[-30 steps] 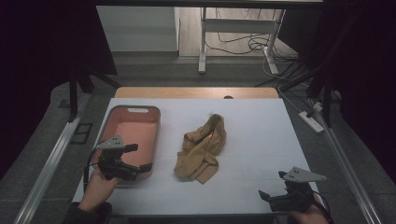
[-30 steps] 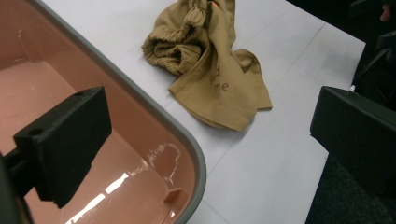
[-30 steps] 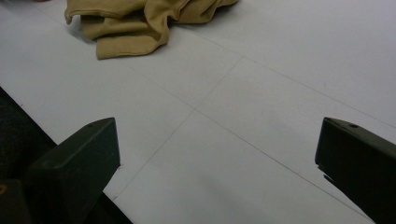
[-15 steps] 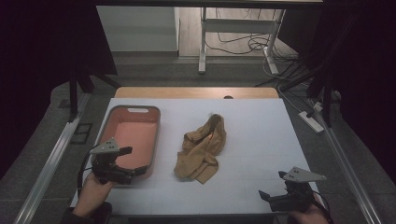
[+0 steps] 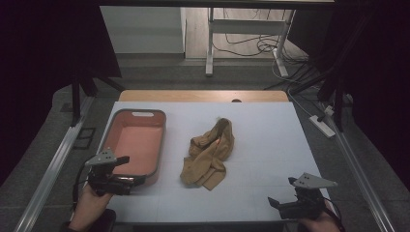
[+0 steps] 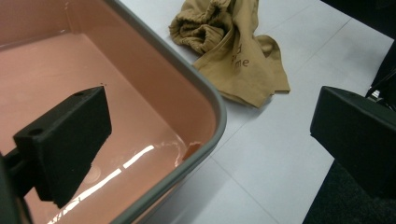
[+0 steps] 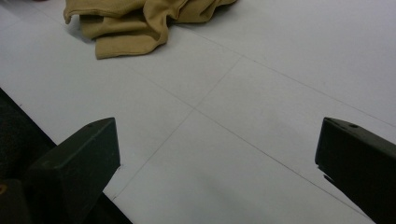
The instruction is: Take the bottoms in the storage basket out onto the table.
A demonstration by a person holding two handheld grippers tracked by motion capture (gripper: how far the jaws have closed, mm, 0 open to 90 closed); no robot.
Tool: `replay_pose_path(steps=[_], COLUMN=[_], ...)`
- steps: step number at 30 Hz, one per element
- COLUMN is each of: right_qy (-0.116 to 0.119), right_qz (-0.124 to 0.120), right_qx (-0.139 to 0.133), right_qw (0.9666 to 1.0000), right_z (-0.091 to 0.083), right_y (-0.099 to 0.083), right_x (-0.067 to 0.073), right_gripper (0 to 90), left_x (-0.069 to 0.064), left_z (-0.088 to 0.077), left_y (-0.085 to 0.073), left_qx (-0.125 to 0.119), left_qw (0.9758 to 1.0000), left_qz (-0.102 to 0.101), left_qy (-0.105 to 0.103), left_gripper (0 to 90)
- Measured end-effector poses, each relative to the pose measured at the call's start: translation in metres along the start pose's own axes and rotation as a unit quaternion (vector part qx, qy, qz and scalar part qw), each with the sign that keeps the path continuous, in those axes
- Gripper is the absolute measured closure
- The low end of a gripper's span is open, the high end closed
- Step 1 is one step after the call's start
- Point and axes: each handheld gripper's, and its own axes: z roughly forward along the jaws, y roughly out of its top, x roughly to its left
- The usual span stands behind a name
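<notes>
We hold our left gripper [image 5: 126,170] at about seven o'clock on the white table [image 5: 270,145], over the near right corner of the shallow salmon-pink plastic tray with a grey rim [image 5: 159,145]; in the left gripper view [image 6: 210,135] its two black jaws stand wide apart with that tray corner between them, one jaw above the tray's pink floor and the other out over the table, and they grip nothing. Our right gripper [image 5: 280,192] sits at about five o'clock near the table's front edge, and in the right gripper view [image 7: 217,154] its jaws also stand wide, over bare white tabletop. The crumpled mustard-yellow cloth garment [image 5: 210,153] lies near the middle of the table, just to the right of the tray and apart from it, well away from both of our grippers; dark print shows on its fabric [image 6: 233,42].
</notes>
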Motion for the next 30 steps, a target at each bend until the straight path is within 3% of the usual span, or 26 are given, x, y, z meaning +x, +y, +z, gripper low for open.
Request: replay_pose_path(steps=[18,30], right_qy=[0.000,0.001], right_qz=[0.001,0.001], right_qx=[0.001,0.002], right_qw=[1.0000,1.0000], right_z=[0.000,0.001], right_y=[0.000,0.000], right_x=[0.000,0.000], right_gripper=[0.1,0.1], left_x=[0.001,0.004], left_z=[-0.022,-0.027], left_y=[-0.023,-0.036], left_qx=[-0.005,0.007], left_qw=[0.9991,0.9983], left_qz=[-0.025,-0.037], left_qy=[0.033,0.044], left_gripper=[0.0,0.0])
